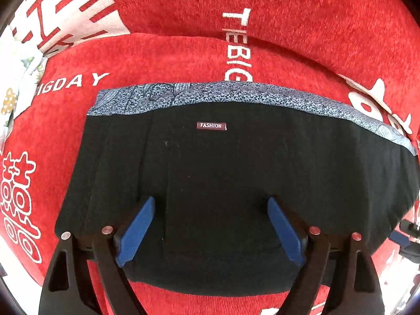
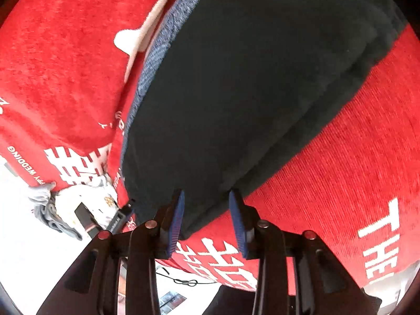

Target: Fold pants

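Both grippers I run hang open over the folded pants [image 1: 223, 178] on the red blanket [image 1: 183, 52]. Left gripper [image 1: 211, 204] is spread wide. Right gripper [image 2: 207, 197] stands narrower at the fold's near edge, gripping nothing.

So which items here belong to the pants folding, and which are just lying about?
Job:
- black pants, folded, patterned waistband
- left hand-held gripper, open
- right hand-held gripper, open

Lying about:
- red printed blanket
- white floral cloth
- small black device
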Available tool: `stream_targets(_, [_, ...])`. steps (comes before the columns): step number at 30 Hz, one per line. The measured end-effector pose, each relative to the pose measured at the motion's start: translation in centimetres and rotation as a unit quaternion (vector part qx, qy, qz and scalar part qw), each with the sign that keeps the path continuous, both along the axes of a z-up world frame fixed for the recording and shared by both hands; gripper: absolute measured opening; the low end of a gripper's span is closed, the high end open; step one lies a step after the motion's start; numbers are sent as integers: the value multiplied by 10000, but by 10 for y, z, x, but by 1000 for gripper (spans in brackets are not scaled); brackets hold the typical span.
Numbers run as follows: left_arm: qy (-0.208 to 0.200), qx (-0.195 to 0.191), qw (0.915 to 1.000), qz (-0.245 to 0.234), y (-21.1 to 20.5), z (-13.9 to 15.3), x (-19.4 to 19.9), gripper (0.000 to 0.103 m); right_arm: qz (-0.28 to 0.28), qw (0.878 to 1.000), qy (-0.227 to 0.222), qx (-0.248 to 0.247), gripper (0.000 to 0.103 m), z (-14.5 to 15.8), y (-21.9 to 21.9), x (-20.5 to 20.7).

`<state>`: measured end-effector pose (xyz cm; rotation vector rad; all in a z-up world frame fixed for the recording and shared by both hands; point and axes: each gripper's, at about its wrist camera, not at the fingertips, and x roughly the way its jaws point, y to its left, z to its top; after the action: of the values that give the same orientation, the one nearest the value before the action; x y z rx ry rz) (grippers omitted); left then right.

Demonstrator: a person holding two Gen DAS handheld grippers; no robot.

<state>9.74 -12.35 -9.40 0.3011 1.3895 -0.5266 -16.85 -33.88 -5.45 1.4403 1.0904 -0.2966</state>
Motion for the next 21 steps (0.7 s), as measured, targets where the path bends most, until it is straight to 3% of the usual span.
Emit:
stream_targets(4, [1,-3,10000,-12,-1,-5,7,88,71,9998,-172,16,41,-6,-3,14])
stream_targets(6, [3,-1,10000,-16,0,-5,7,88,131,9999,-59,7,12,-10,-4,19])
stream_targets(7, [8,0,10000,-21,0,-5,7,88,222,9997,83,-82,8,-8,-4,23])
stream_targets(11, [11,-48,9999,-102,3,-5,4,89,741,9946,40,-724,7,20,7,23])
stream_targets(14, [-94,-25,9998,-187,3,-7,0,90,1020,9909,345,-814,8,0,14,18])
stream_targets(17, [-5,136,9998,-170,2,-1,0,90,785,9946,177,-658,15,-4,11,14])
stream_targets(21, [-113,-25,9989,-445,-13,29,-18,90,431,9969,54,-652,18,19,-14,-15])
